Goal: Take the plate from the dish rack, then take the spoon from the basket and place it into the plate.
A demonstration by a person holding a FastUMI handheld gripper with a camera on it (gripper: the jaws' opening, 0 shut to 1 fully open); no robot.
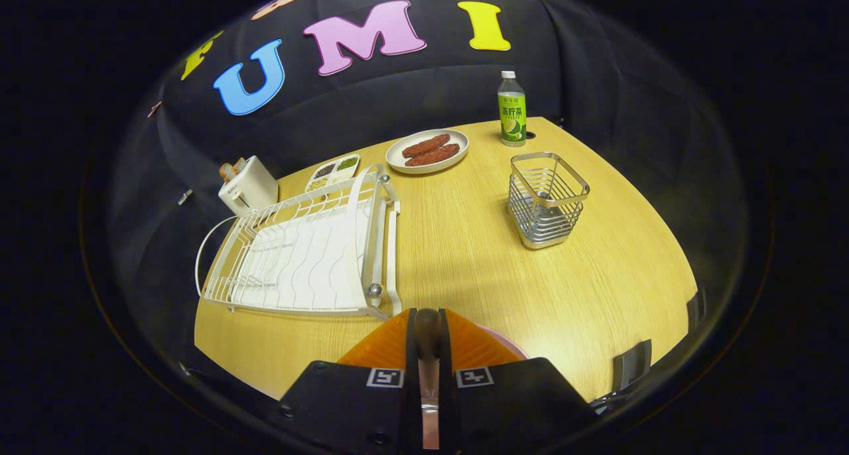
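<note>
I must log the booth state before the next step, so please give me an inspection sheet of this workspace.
Surface: wooden table, bare in the middle.
Job's things: dish rack holds no plate; wire basket looks empty; spoon sits between the fingers; plate shows only a rim just under the fingers.
Clutter: toaster, divided dish, oval dish of sausages and bottle, all beyond the rack and basket.
Grippers: gripper has its fingers closed on the spoon's handle, above the plate.
Cables: nothing seen.
Surroundings: black cloth wall behind the table.
</note>
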